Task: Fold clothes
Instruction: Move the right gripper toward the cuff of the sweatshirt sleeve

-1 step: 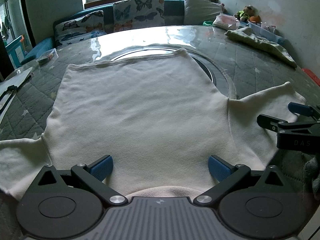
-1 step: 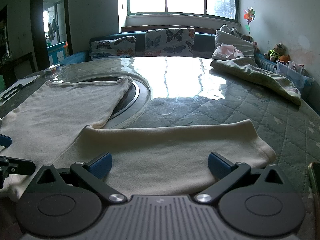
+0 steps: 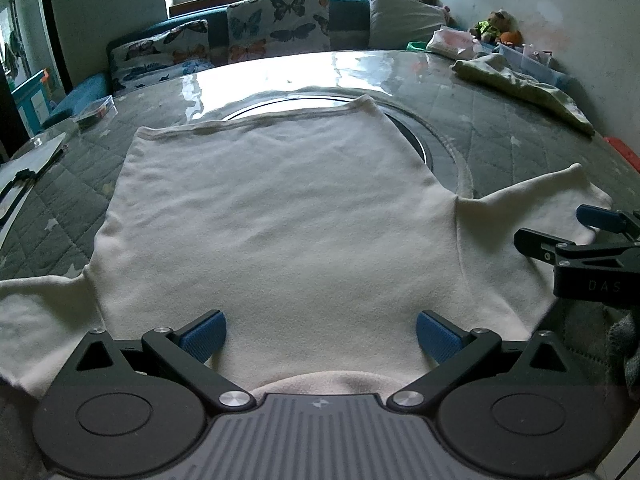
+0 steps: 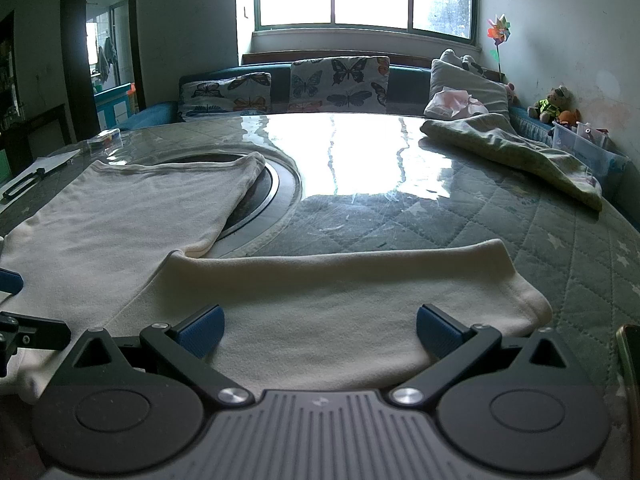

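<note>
The left gripper (image 3: 321, 335) hangs low over the collar end of a cream long-sleeved top (image 3: 276, 216), its blue-padded fingers spread wide with nothing between them. Just under and ahead of it the neckline curves, and the body of the top runs away flat toward the far hem. To its right, the right gripper (image 3: 576, 236) sits over the sleeve there. That right gripper (image 4: 320, 330) also stands wide apart and empty, poised just above the right sleeve (image 4: 360, 292), which lies straight across in front of it from left to right, cuff end off to its right.

The top rests on a round table (image 4: 520, 232) covered in grey quilted cloth under clear plastic. Beyond the sleeve, further right, a pale green garment (image 4: 516, 152) lies crumpled. Farthest ahead, butterfly-print cushions (image 4: 340, 80) line a teal sofa below the window.
</note>
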Demonstrator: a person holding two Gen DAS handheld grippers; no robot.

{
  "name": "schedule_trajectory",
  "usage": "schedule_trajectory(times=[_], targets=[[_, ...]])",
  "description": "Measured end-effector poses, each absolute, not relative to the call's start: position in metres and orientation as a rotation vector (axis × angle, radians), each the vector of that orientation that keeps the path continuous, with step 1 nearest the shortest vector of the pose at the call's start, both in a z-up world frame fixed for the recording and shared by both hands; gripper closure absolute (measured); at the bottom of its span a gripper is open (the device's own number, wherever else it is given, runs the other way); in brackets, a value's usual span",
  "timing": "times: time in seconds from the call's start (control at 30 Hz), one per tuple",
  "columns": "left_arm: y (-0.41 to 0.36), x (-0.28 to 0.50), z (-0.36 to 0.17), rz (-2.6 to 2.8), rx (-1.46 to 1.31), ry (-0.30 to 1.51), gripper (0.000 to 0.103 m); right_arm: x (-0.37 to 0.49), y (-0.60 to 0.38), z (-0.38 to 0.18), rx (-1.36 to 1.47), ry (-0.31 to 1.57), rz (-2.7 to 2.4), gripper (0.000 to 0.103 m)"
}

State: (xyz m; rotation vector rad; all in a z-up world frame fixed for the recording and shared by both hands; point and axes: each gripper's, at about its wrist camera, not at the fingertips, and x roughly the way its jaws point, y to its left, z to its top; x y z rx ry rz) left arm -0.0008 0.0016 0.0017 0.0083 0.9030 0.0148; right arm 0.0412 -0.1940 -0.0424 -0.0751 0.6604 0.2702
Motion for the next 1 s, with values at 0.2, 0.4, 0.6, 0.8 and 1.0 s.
schedule_trajectory(times=[0.2,0.4,0.6,0.8,1.0], targets=[[0.007,-0.003,0.007,0.043,-0.014,0.897,0.000,0.040,-0.194,-0.041,-0.082,0.658,0.269,0.000],[0.012,-0.001,0.013,0.067,0.002,0.898,0.000,0.037,-0.192,-0.040,-0.092,0.654,0.264,0.000],[0.012,0.000,0.017,0.060,0.001,0.896,0.000,0.037,-0.199,-0.031,-0.104,0.652,0.240,0.000],[0.003,-0.001,0.021,0.034,0.024,0.888,0.000,0.036,-0.220,-0.021,-0.118,0.664,0.187,0.002],[-0.015,0.001,0.024,-0.014,0.056,0.873,0.000,0.041,-0.252,-0.018,-0.108,0.695,0.113,0.006]])
